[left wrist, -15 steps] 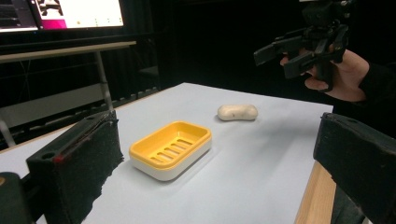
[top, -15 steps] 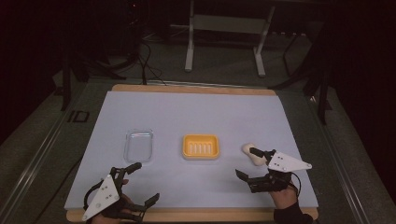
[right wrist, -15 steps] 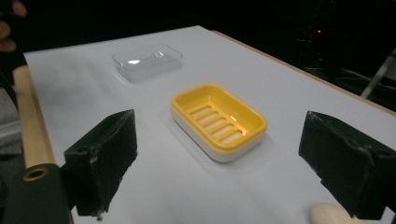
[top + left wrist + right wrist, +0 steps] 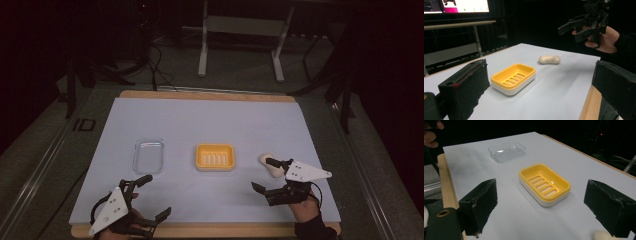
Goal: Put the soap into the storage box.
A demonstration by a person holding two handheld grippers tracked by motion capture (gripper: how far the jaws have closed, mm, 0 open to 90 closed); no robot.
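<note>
Soap bar (image 4: 267, 164) lies flat on white worktop (image 4: 200, 120), just right of yellow soap dish (image 4: 215, 157), apart from it. Right gripper (image 4: 267, 175) hovers beside soap, fingers (image 4: 480, 200) wide apart, nothing between them; one finger overlaps soap's near end in high view, contact unclear. Left gripper (image 4: 150, 197) idle at near-left edge, fingers (image 4: 465, 87) apart, empty. Clear lid (image 4: 149, 155) sits left of dish. Likely step: grasp soap. Advice: straddle short axis, descend level, close gently; rounded bar may slip.
</note>
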